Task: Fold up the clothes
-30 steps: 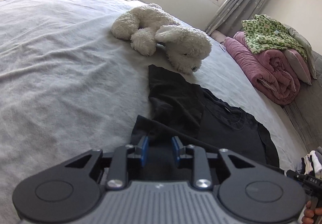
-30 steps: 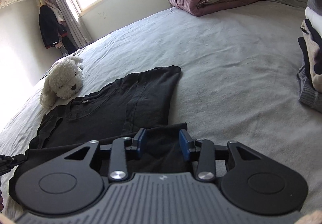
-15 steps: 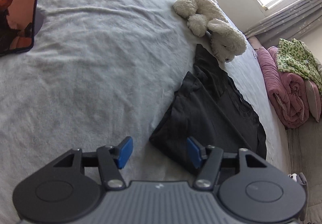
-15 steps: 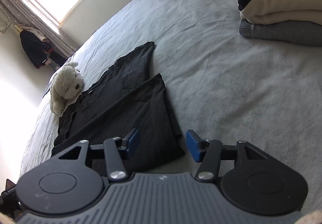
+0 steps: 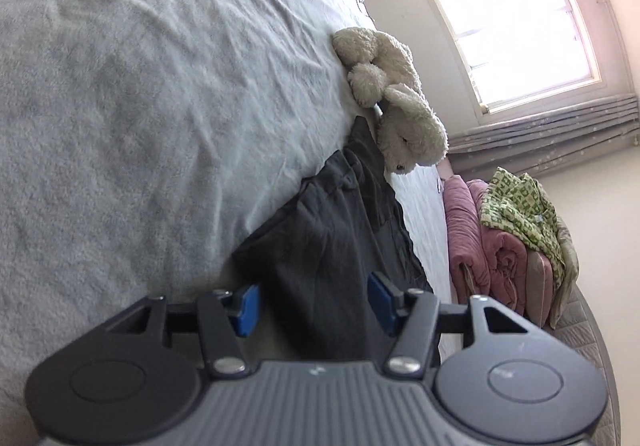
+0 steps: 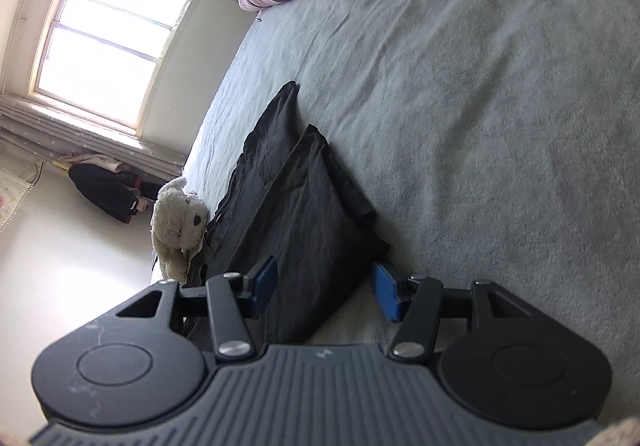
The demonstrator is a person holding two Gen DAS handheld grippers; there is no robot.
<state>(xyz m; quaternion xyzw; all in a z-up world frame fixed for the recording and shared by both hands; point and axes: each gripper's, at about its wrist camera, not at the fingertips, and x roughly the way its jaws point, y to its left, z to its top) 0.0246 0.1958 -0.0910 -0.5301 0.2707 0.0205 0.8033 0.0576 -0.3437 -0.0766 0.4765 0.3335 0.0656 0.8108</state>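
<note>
No legible text, brand, number or sign appears in either wrist view. The green patterned cloth (image 5: 520,213) on the pink quilt carries a repeating block print that resembles letters, but the characters cannot be read. A small pale mark sits on the ribbed grey housing of each gripper, and it is too small to identify.

Premises: home bedroom. Evidence: large bed w/ grey cover (image 5: 140,105) filling most of both views; white plush dog (image 5: 396,117) on it, 1 o'clock in left wrist view; curtained window (image 6: 104,41) at 10 o'clock in right wrist view; rolled pink quilt (image 5: 488,246) at 3 o'clock; dark jacket (image 6: 108,191) hung on wall.
</note>
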